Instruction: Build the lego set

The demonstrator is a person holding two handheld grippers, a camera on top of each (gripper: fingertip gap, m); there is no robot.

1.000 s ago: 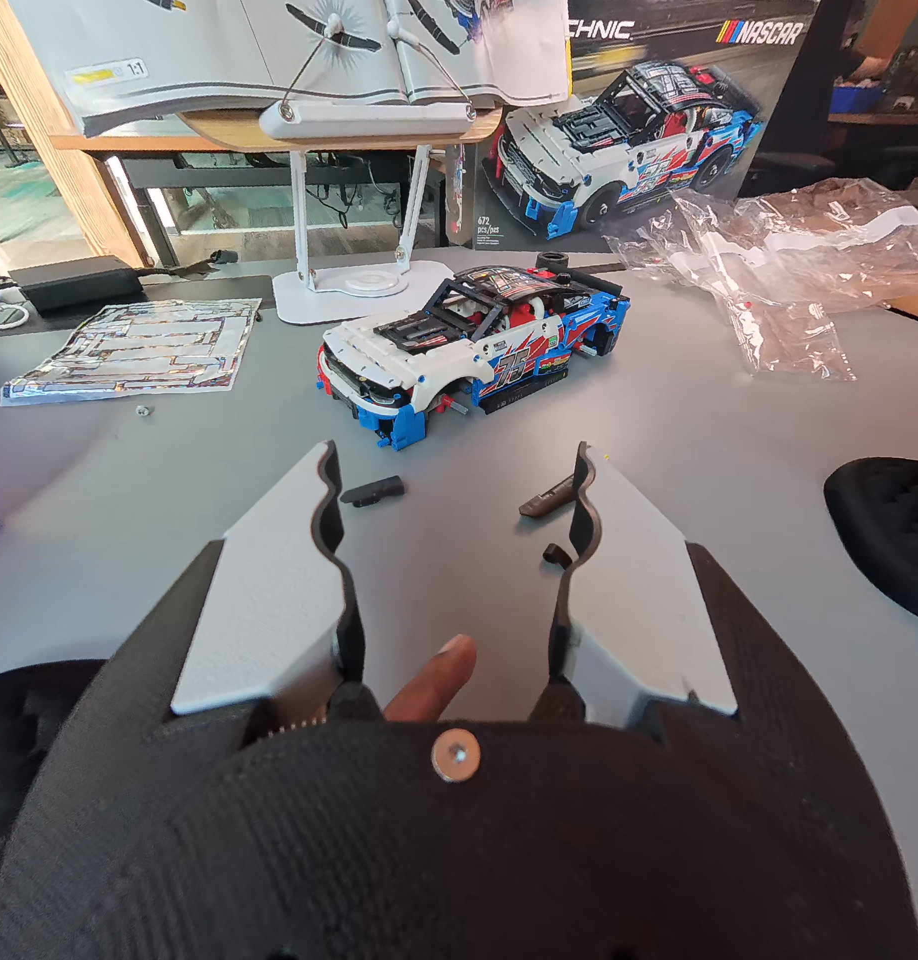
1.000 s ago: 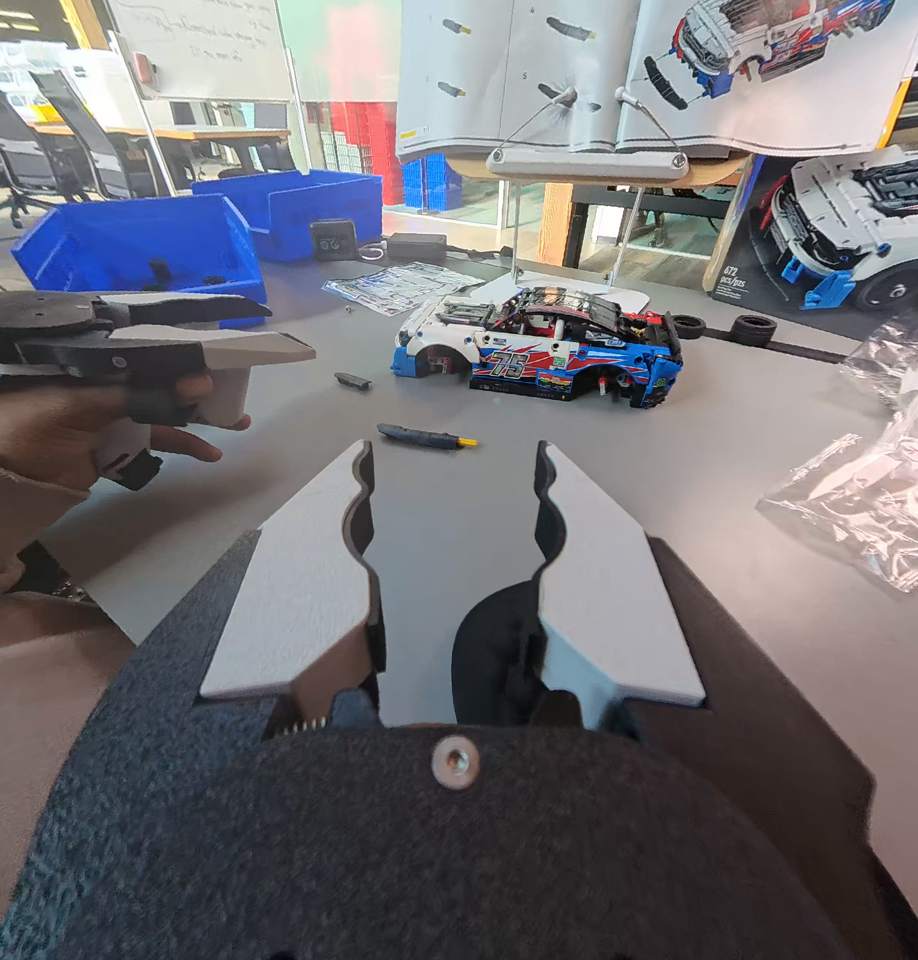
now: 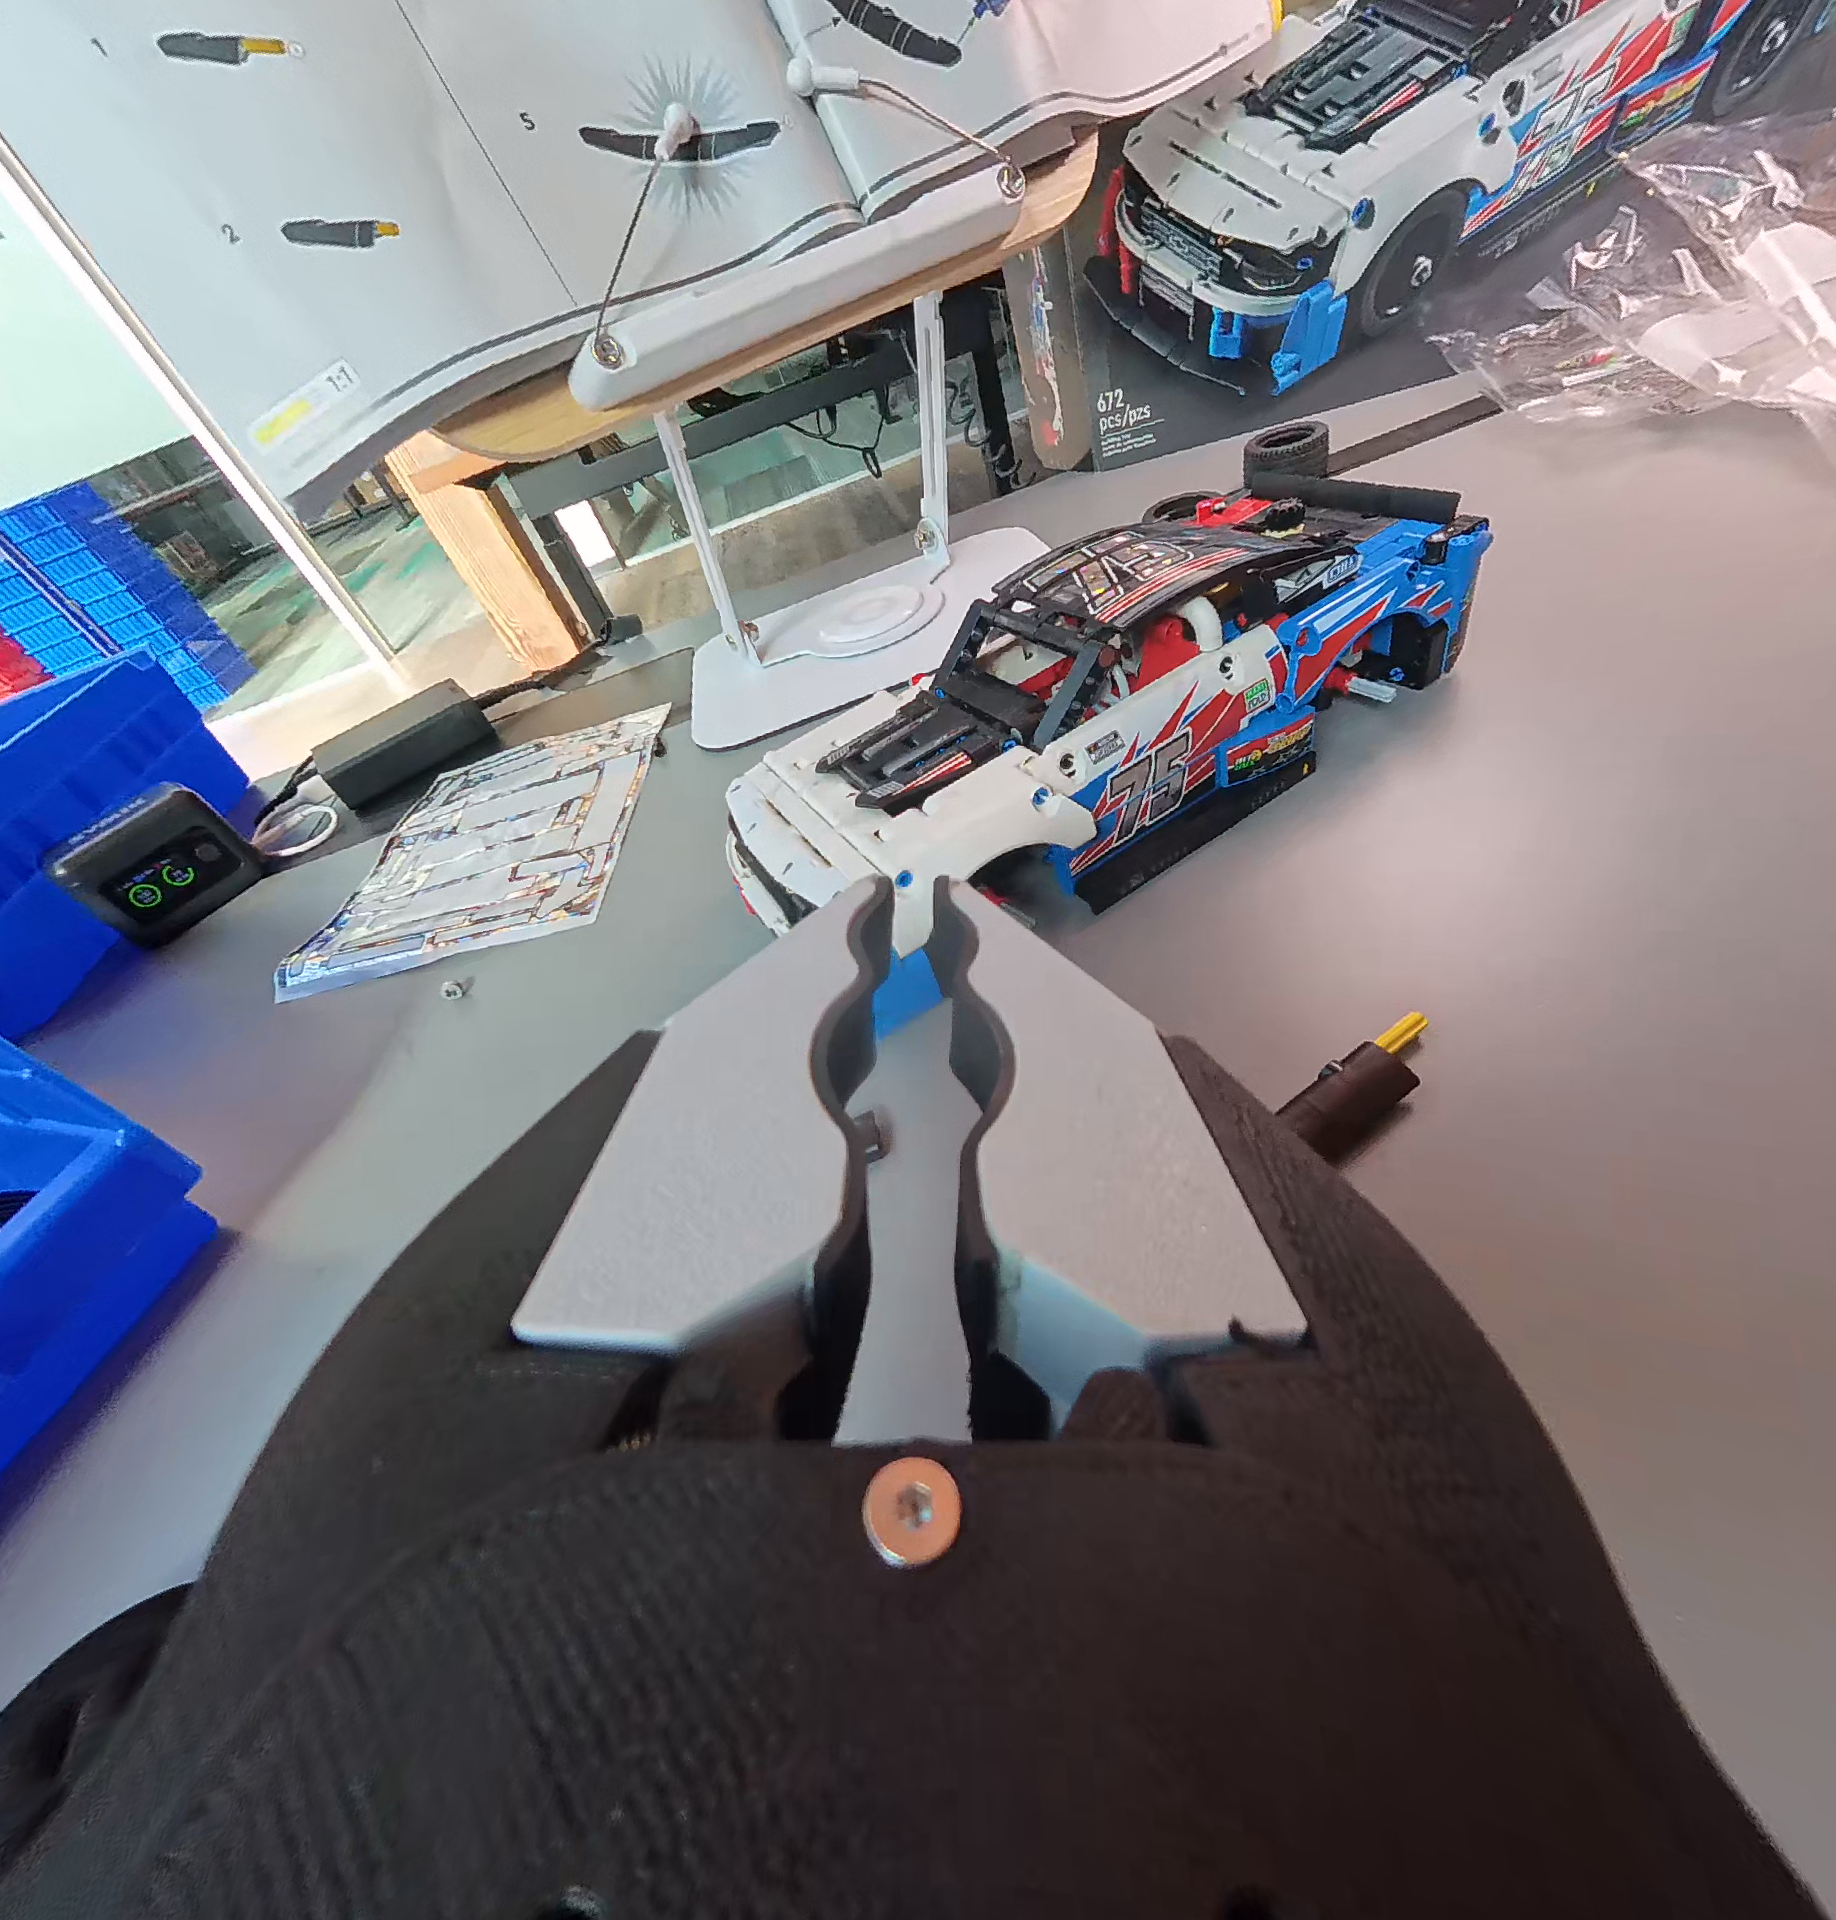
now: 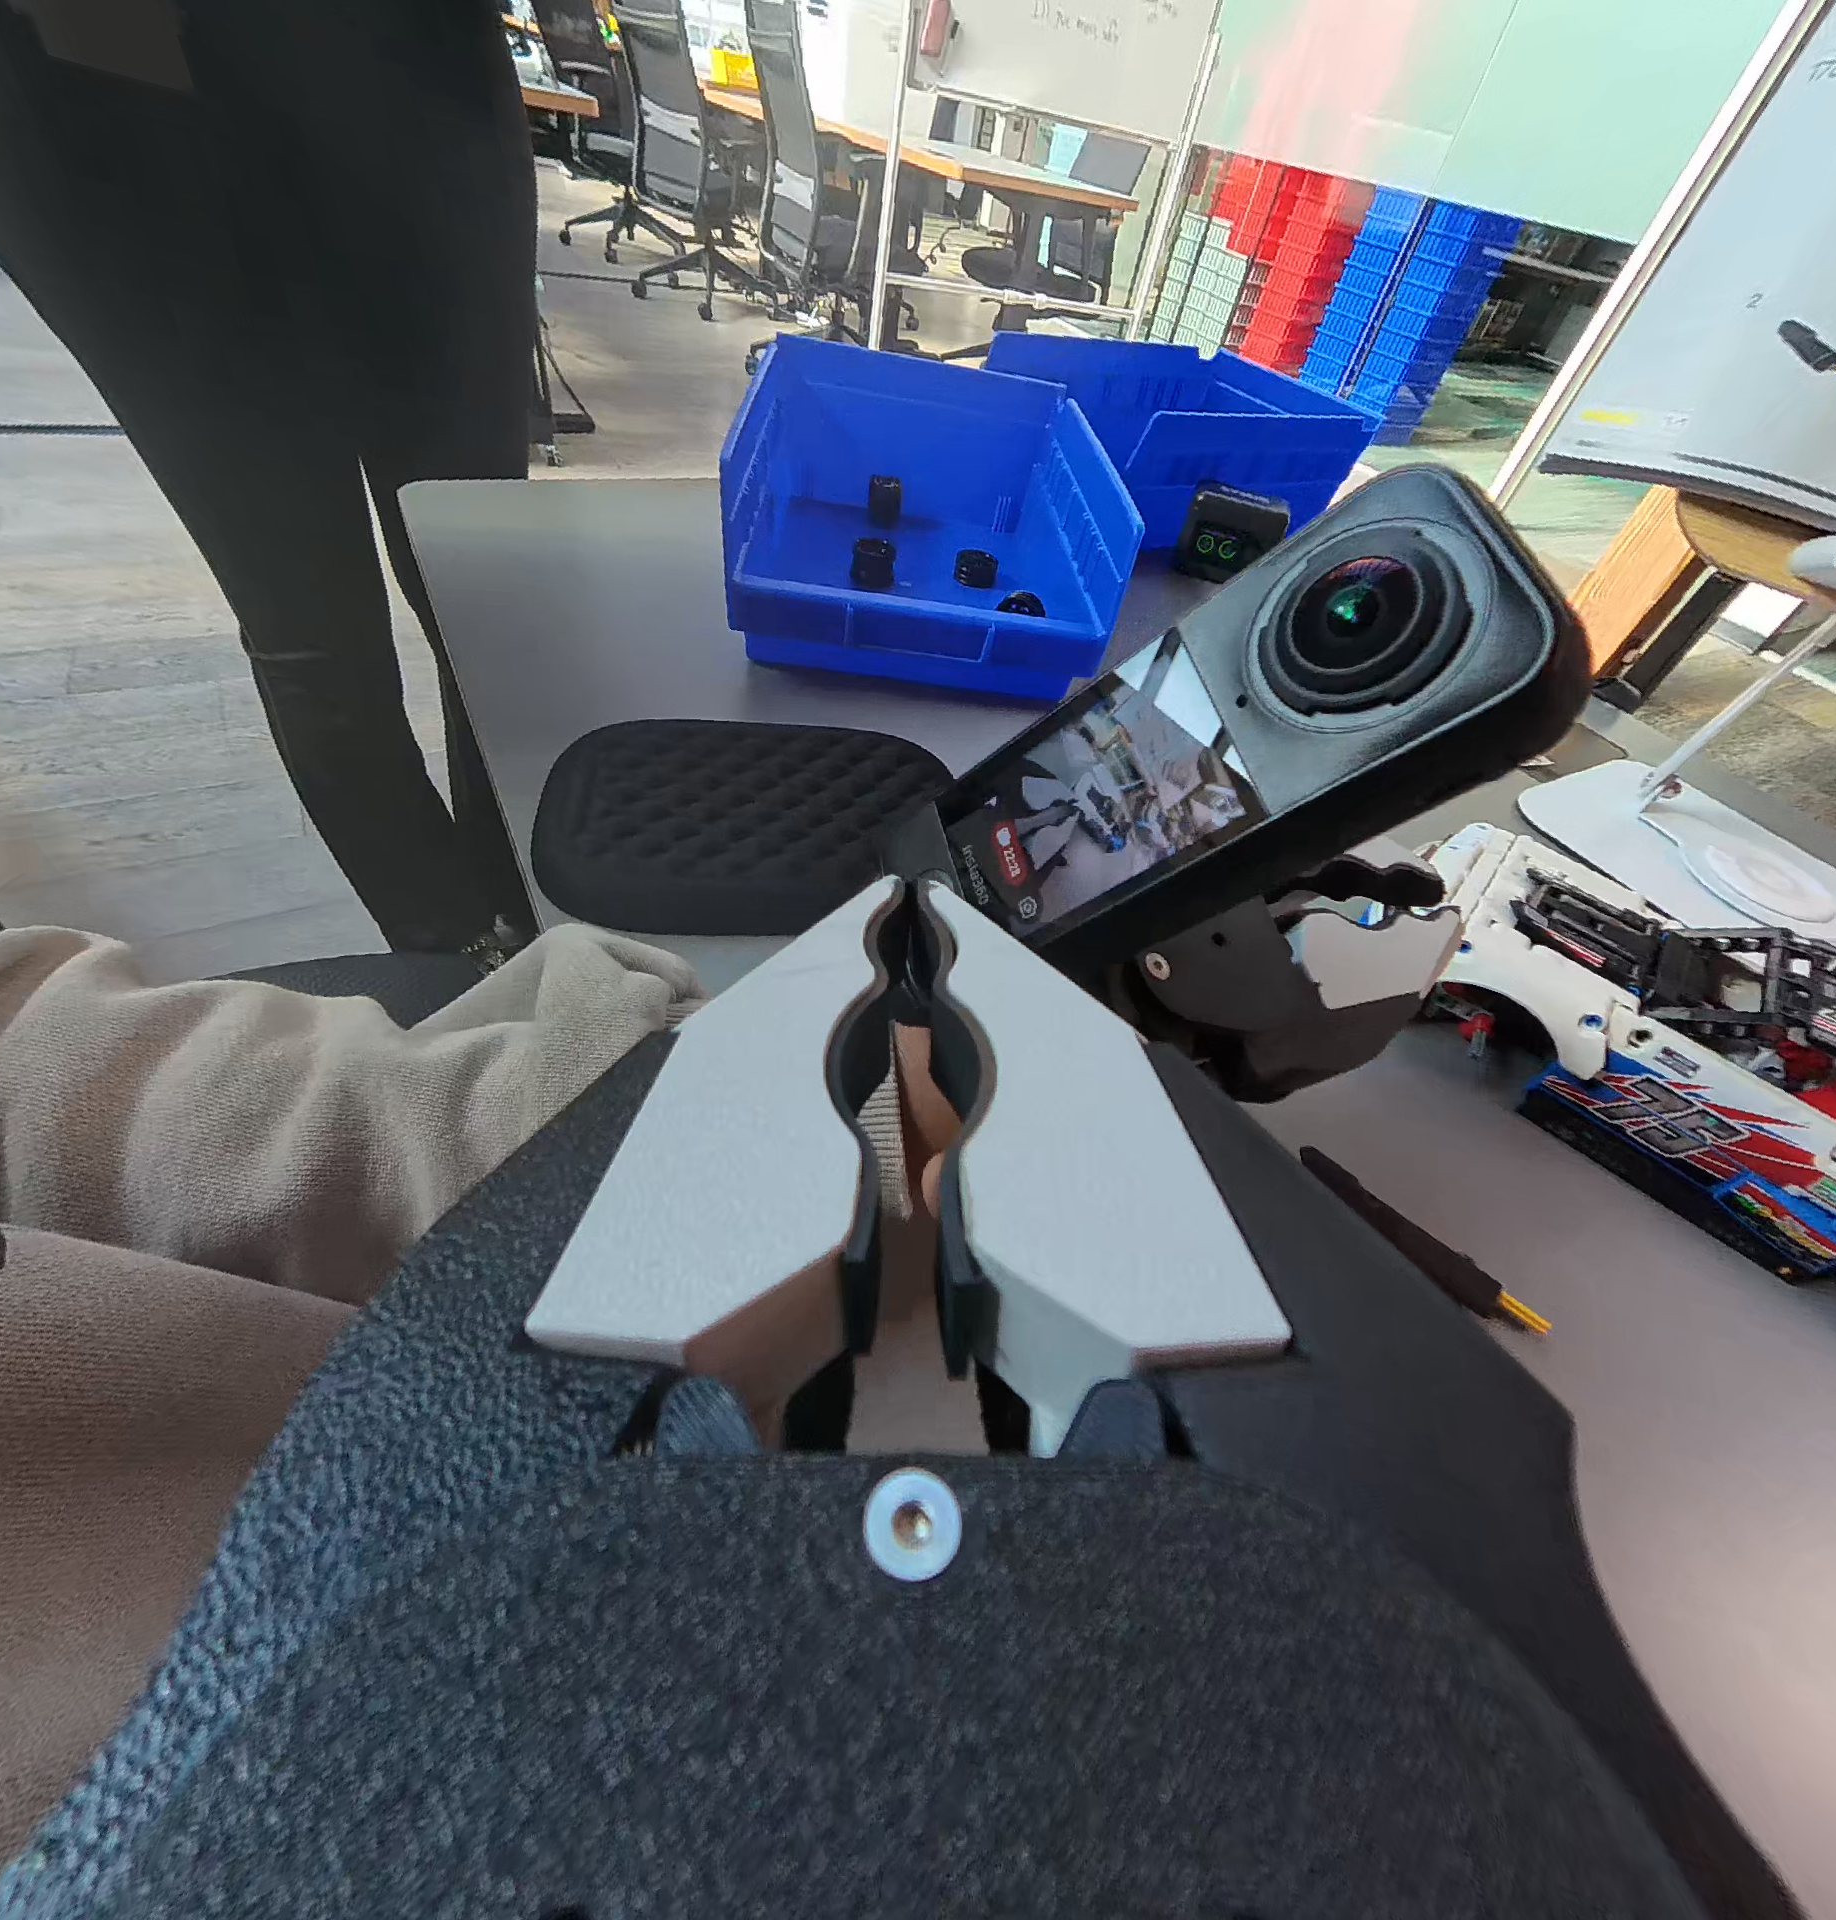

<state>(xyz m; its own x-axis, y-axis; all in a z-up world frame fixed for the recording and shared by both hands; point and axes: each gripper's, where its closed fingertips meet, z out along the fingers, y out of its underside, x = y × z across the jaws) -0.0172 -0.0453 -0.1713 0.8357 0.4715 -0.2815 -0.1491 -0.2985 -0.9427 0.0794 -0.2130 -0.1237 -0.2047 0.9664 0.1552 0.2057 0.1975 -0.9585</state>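
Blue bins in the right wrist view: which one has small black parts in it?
The nearer blue bin, left of the other, holds several small black parts. No parts show in the farther bin.

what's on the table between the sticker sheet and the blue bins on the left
A small dark device with a lit screen sits between the sticker sheet and the blue bins, beside a black power brick; the left wrist view shows it.

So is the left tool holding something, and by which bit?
Cannot tell. A small dark piece shows between the nearly shut fingers of the left tool, but it may just lie on the table below.
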